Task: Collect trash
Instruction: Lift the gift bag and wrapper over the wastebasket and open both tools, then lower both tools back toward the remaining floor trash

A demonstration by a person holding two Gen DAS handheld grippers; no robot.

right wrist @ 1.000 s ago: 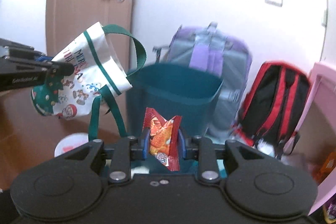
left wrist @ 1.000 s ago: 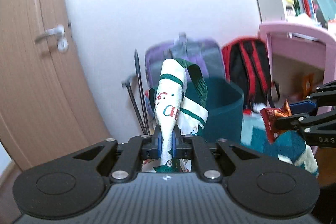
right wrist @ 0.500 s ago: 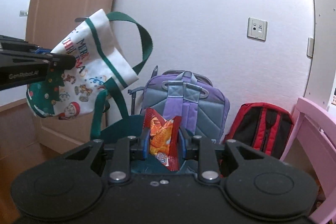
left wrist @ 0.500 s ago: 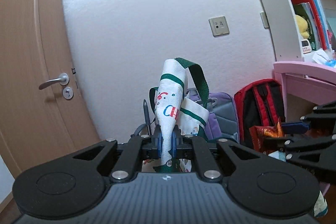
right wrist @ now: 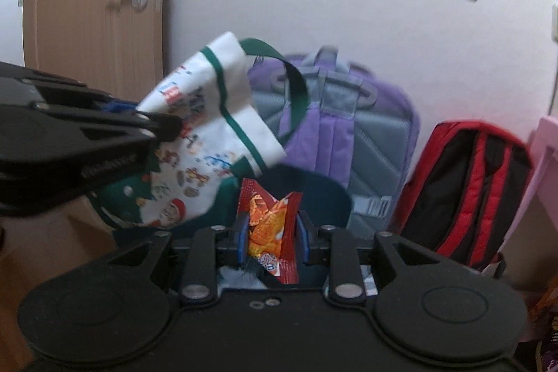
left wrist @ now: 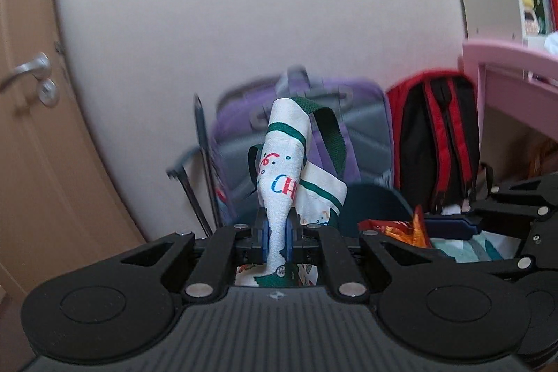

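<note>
Left claw (left wrist: 275,237) is clamped on my white Christmas tote bag (left wrist: 284,169), which sticks up toward 12 o'clock. Right claw (right wrist: 272,241) grips a red-orange snack wrapper (right wrist: 268,218). Beyond both I see a dark teal bin (right wrist: 314,194), then 2 backpacks, purple (right wrist: 348,124) and red-black (right wrist: 464,187), against the wall.

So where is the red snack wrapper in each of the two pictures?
Left wrist view: snack wrapper at lower right, held by the right gripper that comes in from the right edge.
Right wrist view: wrapper at bottom centre, between this gripper's own fingers.
Shared landmark: the purple backpack against the wall.
</note>
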